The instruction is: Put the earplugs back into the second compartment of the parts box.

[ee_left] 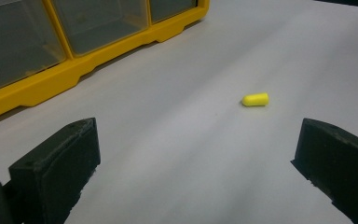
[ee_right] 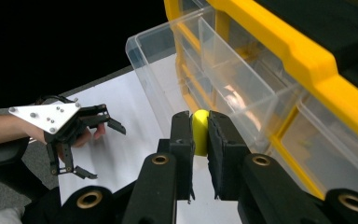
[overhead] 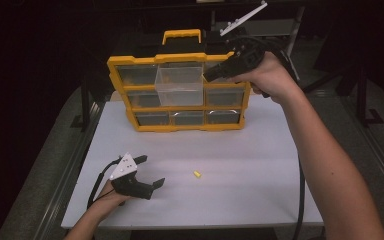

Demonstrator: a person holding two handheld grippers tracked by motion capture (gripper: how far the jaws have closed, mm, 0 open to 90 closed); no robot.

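Note:
A yellow organizer with clear drawers stands at the back of the white table; its top middle drawer is pulled out toward me. My right gripper hovers high beside that drawer's right edge, shut on a small yellow earplug pinched between its pads, with the open drawer just beyond. A second yellow earplug lies on the table; in the left gripper view that loose earplug sits ahead between the jaws. My left gripper rests low at the front left, open and holding nothing.
The white table ends near the person's forearms at the front edge. The organizer's black top and yellow handle rise at the back. A black cable trails down from the right gripper along the table's right side. Surroundings are dark.

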